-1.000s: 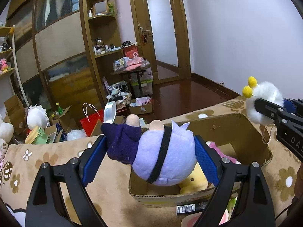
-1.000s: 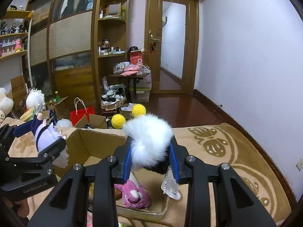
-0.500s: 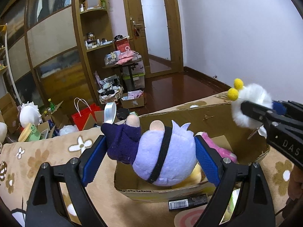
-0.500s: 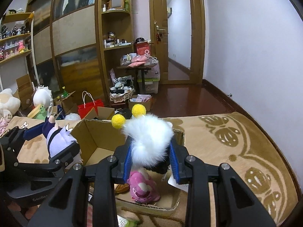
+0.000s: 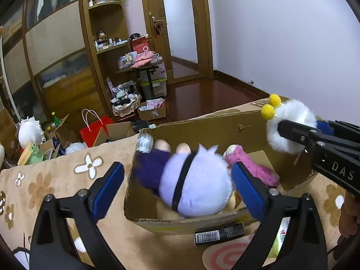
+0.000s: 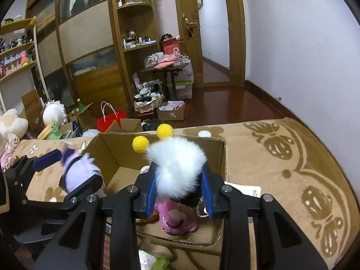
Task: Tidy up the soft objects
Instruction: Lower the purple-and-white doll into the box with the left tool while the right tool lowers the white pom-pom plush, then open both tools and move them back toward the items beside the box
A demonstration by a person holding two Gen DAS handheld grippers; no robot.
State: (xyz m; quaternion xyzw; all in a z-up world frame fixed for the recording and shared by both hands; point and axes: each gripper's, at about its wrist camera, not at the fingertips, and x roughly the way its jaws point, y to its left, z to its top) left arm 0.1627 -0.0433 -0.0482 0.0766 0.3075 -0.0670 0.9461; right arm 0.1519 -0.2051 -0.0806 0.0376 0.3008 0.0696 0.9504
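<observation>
Left gripper (image 5: 177,189) jaws just opened wide; purple doll (image 5: 193,184), clamped a second ago, now drops free into box (image 5: 202,123). Right gripper (image 6: 178,194) clamped on white puff (image 6: 177,166) above box, likely next in.

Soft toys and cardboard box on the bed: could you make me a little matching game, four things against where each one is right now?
Things:
1. lilac plush
2. white fluffy toy
3. pink plush
4. black tube

Places:
a. clamped in the right gripper above the cardboard box
b. lying on the blanket outside the box's near wall
c. between the open left gripper pads, at the box's mouth
d. already inside the box

Pairs: 1-c, 2-a, 3-d, 4-b
</observation>
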